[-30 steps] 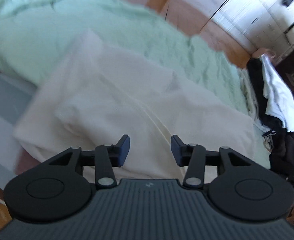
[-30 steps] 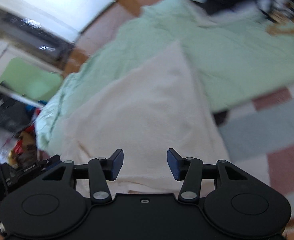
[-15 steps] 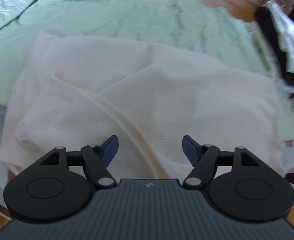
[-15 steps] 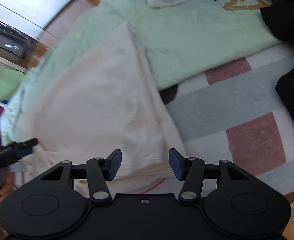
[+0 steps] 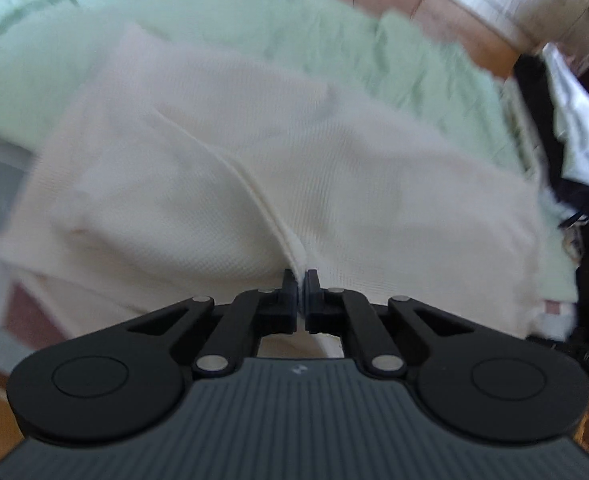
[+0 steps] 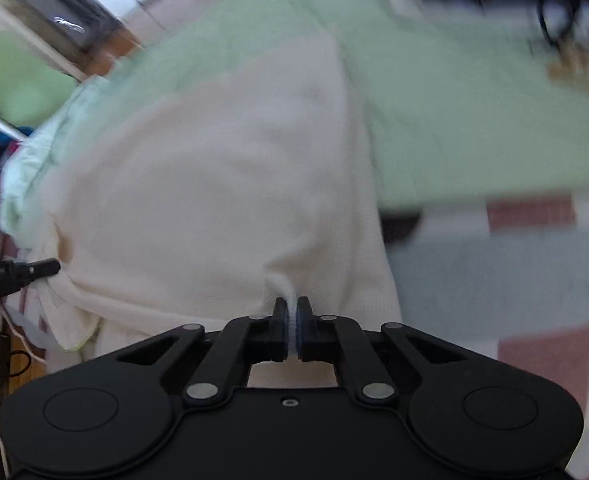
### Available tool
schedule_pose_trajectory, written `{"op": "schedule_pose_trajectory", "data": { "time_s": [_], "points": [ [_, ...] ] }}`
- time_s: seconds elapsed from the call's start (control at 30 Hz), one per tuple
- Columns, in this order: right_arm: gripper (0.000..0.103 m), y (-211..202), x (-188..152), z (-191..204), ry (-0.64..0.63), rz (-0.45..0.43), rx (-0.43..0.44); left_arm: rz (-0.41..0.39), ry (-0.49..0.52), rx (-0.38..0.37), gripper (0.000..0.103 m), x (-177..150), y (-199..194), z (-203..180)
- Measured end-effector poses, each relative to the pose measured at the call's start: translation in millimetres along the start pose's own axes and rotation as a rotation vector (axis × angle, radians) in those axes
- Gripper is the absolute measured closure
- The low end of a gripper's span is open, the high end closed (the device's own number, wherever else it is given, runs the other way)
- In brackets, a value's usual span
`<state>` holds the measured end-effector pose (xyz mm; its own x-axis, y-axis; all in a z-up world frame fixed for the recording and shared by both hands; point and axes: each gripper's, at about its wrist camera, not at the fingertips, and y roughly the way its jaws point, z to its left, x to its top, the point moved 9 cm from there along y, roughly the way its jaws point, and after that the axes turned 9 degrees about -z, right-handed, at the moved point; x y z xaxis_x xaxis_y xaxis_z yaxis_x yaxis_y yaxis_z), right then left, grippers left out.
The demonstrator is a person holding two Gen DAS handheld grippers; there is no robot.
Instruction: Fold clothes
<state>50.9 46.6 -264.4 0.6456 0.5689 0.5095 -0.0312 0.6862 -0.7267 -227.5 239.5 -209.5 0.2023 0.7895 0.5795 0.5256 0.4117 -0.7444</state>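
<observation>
Cream waffle-knit garment (image 5: 334,168) lies spread over a pale green sheet (image 5: 222,24), which itself lies on a checked rug (image 6: 534,264) of grey, white and dusty-red squares. Near edge of the garment is at both grippers.

Left gripper (image 5: 301,280): jaws closed almost fully, a ribbed hem of the garment pinched between the pads; the seam runs away from the tips toward far left.

Right gripper (image 6: 291,312): jaws likewise nearly closed, a bunched fold of the same cloth clamped between the blue pads; fabric puckers upward at the pinch.

In the right wrist view the left gripper's tip (image 6: 34,269) shows at the garment's left corner. Pile of dark and white clothes (image 5: 566,128) sits far right of the sheet. Both views motion-blurred.
</observation>
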Motion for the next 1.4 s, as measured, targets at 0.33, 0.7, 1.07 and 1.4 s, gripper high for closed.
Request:
{"op": "schedule_pose_trajectory", "data": {
  "time_s": [0.33, 0.7, 1.07, 1.4],
  "points": [
    [0.093, -23, -15, -40, -0.014, -0.027, -0.142, 0.268, -0.04, 0.061, 0.094, -95, -22, 38],
    [0.087, -42, -5, -19, -0.038, -0.117, -0.185, 0.037, 0.021, 0.187, 0.046, -23, -29, 48],
    [0.067, 3, -1, 90, -0.342, -0.079, 0.003, -0.022, 0.158, 0.187, 0.099, -25, 22, 46],
    [0.067, 26, -26, 71, -0.268, 0.058, 0.043, -0.13, -0.023, 0.344, 0.091, -55, -74, 131]
  ]
}}
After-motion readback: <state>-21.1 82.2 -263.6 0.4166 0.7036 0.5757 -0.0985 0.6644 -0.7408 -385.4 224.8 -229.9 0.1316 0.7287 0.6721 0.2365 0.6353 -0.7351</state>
